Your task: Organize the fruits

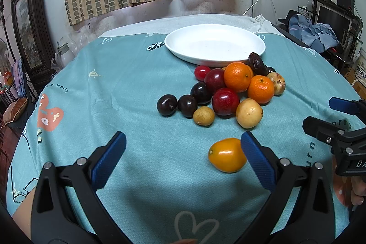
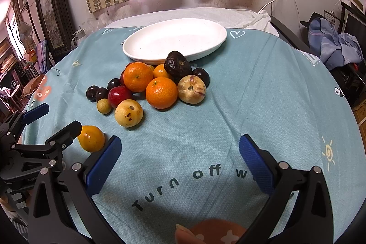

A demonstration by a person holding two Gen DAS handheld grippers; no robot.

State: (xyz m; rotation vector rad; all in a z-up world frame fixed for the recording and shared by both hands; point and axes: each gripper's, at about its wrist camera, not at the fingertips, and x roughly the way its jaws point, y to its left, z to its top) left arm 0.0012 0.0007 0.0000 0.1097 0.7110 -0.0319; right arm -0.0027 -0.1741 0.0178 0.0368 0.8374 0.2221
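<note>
Both my grippers are spread wide with nothing in them, the left gripper [image 1: 183, 156] with a yellow-orange fruit [image 1: 227, 155] just inside its right finger, the right gripper [image 2: 180, 158] over bare tablecloth [image 2: 263, 95], fruit pile [image 2: 151, 86] ahead touching the white plate [image 2: 175, 39].

I see bare tablecloth [image 2: 263, 95] toward the table's right edge, and the left side looks open too. The fruit pile [image 2: 157, 84] crowds the plate's [image 2: 137, 47] near rim, probably touching it.
</note>
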